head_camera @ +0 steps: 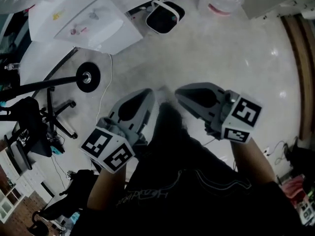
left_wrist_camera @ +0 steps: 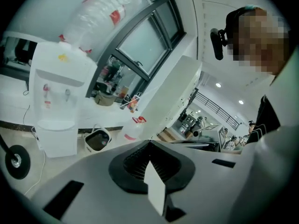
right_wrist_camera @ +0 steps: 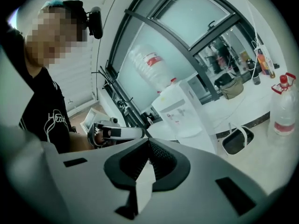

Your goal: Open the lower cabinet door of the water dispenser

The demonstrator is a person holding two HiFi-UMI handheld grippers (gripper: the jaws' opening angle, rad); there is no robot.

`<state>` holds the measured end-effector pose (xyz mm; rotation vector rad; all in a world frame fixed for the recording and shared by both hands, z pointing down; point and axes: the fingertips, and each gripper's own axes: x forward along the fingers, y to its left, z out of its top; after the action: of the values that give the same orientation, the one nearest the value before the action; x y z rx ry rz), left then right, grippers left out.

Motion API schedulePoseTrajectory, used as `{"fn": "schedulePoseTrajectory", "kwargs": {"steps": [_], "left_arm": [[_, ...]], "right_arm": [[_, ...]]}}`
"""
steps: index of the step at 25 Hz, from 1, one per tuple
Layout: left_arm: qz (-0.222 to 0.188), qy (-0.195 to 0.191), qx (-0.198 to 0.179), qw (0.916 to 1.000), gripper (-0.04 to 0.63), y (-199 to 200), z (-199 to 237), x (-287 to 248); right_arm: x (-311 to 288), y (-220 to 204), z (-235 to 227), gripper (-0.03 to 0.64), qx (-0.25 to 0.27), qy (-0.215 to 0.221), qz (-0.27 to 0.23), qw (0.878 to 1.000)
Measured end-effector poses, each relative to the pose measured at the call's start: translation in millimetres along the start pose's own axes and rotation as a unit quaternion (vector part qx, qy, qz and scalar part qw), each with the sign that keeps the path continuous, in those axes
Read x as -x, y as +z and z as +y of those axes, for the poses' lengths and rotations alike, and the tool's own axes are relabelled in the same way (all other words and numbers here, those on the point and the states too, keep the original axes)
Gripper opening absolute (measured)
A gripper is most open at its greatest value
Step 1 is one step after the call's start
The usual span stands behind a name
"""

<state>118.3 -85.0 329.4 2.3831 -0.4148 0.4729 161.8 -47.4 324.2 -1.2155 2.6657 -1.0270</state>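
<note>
Person stands on a pale glossy floor (head_camera: 236,58), one gripper in each hand, both held out in front of the black tee, side by side, near each other but not touching.

L gripper (head_camera: 147,95): jaws together, nothing betw them; the left gripper view shows the dark pads meeting at the tip (left_wrist_camera: 149,143). Marker cube (head_camera: 108,149) sits at its rear, by the wrist.

R gripper (head_camera: 180,90): jaws also fully closed, empty; same in the right gripper view (right_wrist_camera: 148,142). Its marker cube (head_camera: 241,120) faces up.

Water dispenser (head_camera: 83,18) is a white unit at top left of the head view, against the window wall, well apart from both grippers. Big clear bottle (left_wrist_camera: 103,13) sits upside down on top. Lower cabinet door (left_wrist_camera: 56,141) looks shut, untouched. Neither gripper is touching the unit.

Just beside the dispenser: white bin w/ dark inside and a handle (head_camera: 165,16). Further along, a clear water jug w/ red cap (right_wrist_camera: 282,111) stands on the floor.

Black round disc on a pole (head_camera: 88,76) is near the L gripper side, w/ an office chair base (head_camera: 59,117) beyond it.
</note>
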Motion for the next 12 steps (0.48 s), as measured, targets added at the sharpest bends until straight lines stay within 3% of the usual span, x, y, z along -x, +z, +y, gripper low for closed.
{"fn": "schedulePoseTrajectory", "kwargs": {"steps": [9,12], "left_arm": [[0.019,0.003,0.035,0.9992,0.0,4,131,-63],[0.018,0.009,0.035,0.9992,0.0,1,167,-87]], "right_arm": [[-90,-2,-119,0.012,-0.049,-0.014,0.011,0.999],[-113,-10,-157,0.012,-0.036,-0.026,0.007,0.999]]}}
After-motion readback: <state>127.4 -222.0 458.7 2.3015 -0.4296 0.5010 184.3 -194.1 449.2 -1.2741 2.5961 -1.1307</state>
